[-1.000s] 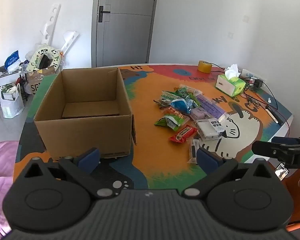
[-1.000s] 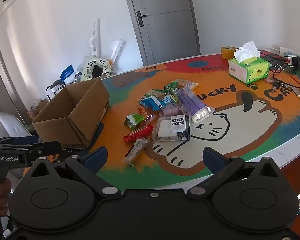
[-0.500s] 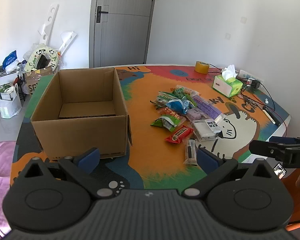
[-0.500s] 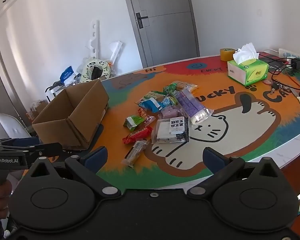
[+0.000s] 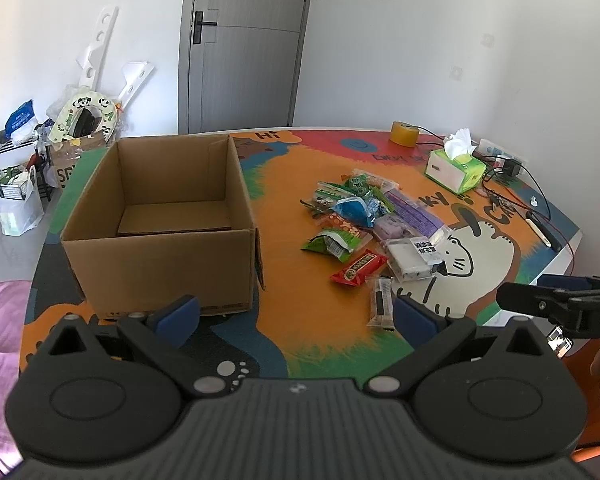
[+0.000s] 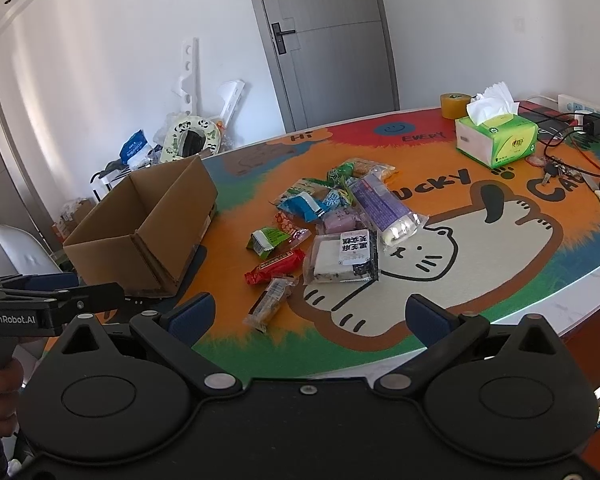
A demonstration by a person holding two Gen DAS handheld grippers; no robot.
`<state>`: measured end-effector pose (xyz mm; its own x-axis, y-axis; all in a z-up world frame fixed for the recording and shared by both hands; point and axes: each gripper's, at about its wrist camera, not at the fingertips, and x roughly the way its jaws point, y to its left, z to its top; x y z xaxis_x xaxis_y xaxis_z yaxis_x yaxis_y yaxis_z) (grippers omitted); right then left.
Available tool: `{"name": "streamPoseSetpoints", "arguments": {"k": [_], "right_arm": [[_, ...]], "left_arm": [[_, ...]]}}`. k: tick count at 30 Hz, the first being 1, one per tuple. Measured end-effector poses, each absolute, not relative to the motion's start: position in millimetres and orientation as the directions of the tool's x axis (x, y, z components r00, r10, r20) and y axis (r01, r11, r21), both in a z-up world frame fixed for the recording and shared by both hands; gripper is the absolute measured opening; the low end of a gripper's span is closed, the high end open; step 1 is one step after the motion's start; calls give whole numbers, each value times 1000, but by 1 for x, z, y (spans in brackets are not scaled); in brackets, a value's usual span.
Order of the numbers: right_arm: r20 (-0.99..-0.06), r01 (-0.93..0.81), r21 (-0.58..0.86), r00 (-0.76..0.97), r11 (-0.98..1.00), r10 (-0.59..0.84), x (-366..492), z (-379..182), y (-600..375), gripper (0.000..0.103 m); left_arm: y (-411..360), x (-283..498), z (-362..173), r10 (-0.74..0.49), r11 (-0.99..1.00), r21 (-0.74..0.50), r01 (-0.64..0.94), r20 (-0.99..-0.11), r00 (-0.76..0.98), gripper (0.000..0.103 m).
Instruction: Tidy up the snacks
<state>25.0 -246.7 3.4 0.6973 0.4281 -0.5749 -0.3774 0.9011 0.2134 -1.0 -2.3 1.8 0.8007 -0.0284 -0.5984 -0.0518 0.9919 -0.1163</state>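
An open, empty cardboard box (image 5: pixel 160 216) stands on the left of the colourful table mat; it also shows in the right wrist view (image 6: pixel 148 224). A pile of snack packets (image 5: pixel 372 224) lies to its right, also seen in the right wrist view (image 6: pixel 328 224): a red bar (image 6: pixel 275 267), a green packet (image 6: pixel 268 240), a white-and-black pack (image 6: pixel 342 256), a purple pack (image 6: pixel 384 204) and a clear-wrapped bar (image 6: pixel 271 304) nearest me. My left gripper (image 5: pixel 296 314) is open and empty, held before the table's near edge. My right gripper (image 6: pixel 310 312) is open and empty, short of the clear-wrapped bar.
A green tissue box (image 6: pixel 496 136), a tape roll (image 6: pixel 454 105), cables, keys and a power strip (image 6: pixel 572 120) sit at the table's far right. Bags and clutter (image 5: pixel 24 184) stand on the floor left of the table, with a grey door (image 5: pixel 244 44) behind.
Both grippers have drawn back slightly from the table and risen a little, so box and snacks look a bit farther off. Nothing on the table has moved.
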Motion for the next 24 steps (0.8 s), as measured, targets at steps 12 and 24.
{"name": "streamPoseSetpoints", "arguments": {"k": [12, 24], "right_arm": [[-573, -379, 212, 698, 901, 429, 25, 5, -247, 103], [-563, -381, 204, 708, 902, 427, 23, 10, -249, 103]], "left_arm": [[-3, -2, 3, -26, 992, -116, -53, -593, 805, 102], [-2, -4, 6, -26, 992, -114, -51, -586, 810, 102]]}}
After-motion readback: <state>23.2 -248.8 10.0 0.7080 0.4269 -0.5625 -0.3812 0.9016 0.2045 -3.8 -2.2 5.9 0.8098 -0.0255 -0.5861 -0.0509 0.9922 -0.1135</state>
